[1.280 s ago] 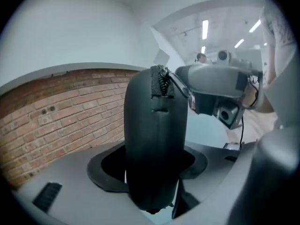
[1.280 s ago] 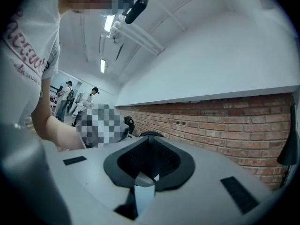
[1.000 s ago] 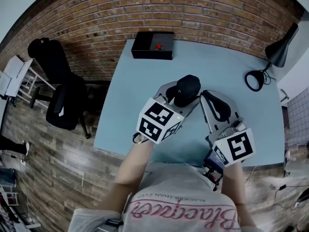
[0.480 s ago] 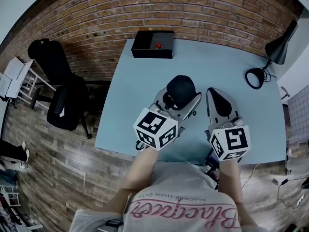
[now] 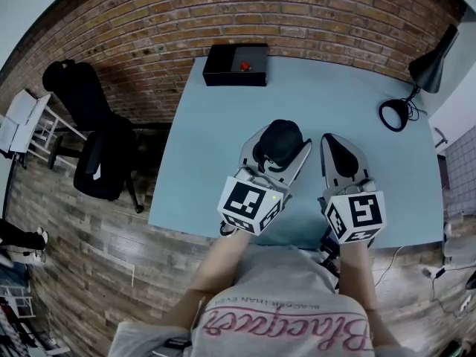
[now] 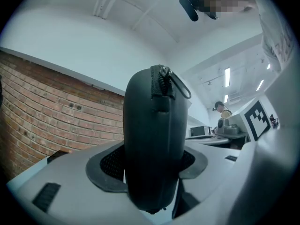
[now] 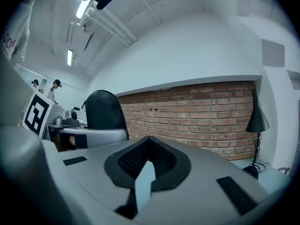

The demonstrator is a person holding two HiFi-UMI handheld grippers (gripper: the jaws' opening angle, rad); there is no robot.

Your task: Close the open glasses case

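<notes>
Right, low in the frame, the left gripper [image 5: 281,155] was clamped on the black oval zip-up glasses case [image 6: 152,139], steadying it upright at centre frame, and its seam looked shut. Beside it the right gripper [image 7: 149,144] sat pinched closed and empty. Beyond stretched the pale blue table [image 5: 223,125].

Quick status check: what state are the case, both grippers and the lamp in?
Glasses case: halves together, upright between the left jaws; cannot tell if it is fully zipped.
Left gripper: shut on the glasses case.
Right gripper: shut, nothing between its jaws.
Desk lamp: looks unlit.
</notes>
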